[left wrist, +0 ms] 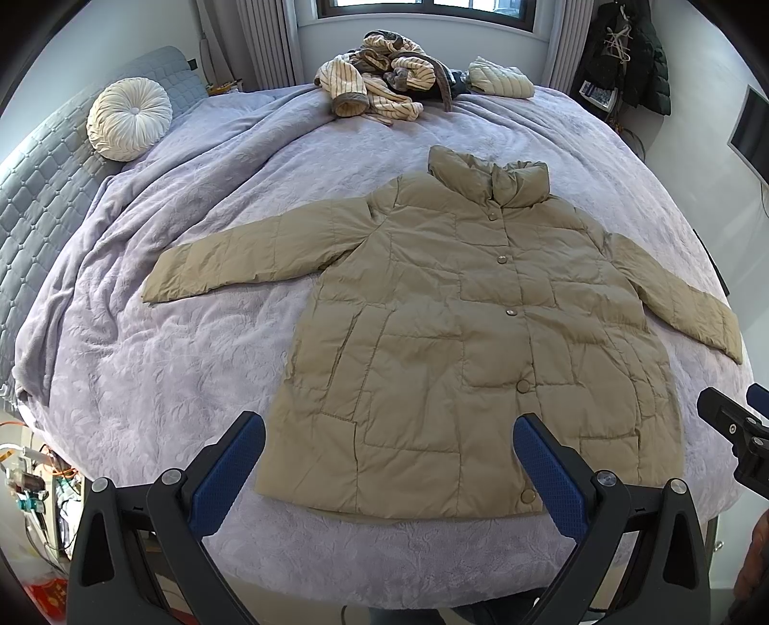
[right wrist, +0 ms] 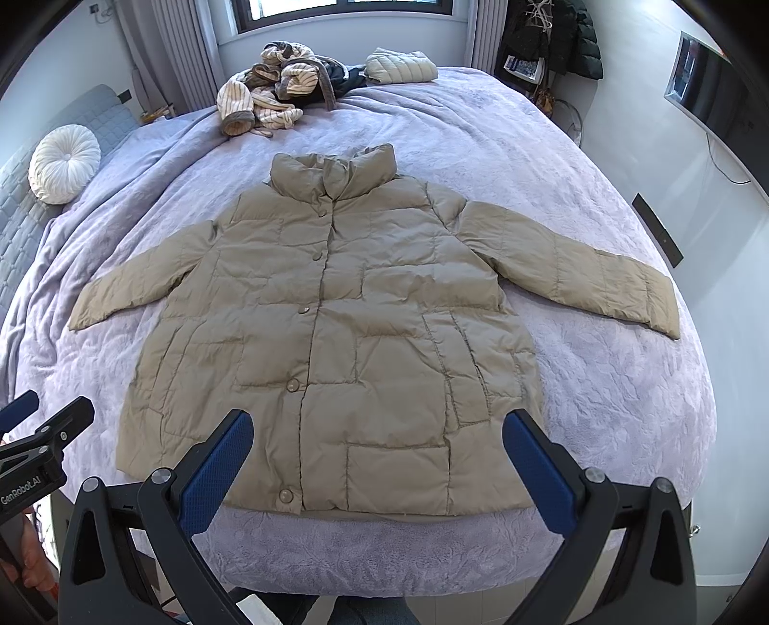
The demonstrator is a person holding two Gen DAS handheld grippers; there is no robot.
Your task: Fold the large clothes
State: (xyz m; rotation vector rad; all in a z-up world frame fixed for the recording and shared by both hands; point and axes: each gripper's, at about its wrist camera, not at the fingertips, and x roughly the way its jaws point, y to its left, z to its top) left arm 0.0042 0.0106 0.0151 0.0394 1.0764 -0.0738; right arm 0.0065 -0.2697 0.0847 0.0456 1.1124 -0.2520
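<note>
both grippers, our left gripper (left wrist: 389,461) and right gripper (right wrist: 377,461), hover spread wide over the near hem, holding nothing. our khaki quilted puffer jacket (right wrist: 336,336) lies flat, buttoned, face up mid-bed on the lilac textured blanket (right wrist: 601,384), collar far, sleeves out left and right. for a tidy fold we should pinch each sleeve cuff and bring it across the chest first.

soft, even daylight comes from the window (left wrist: 423,7) at the top of both frames, its panes blown out to white. the bed (left wrist: 202,346) is lit flatly, with only faint shadows in its folds. both views are sharp at centre, with strong fisheye bending and black vignetted corners at the edges.
</note>
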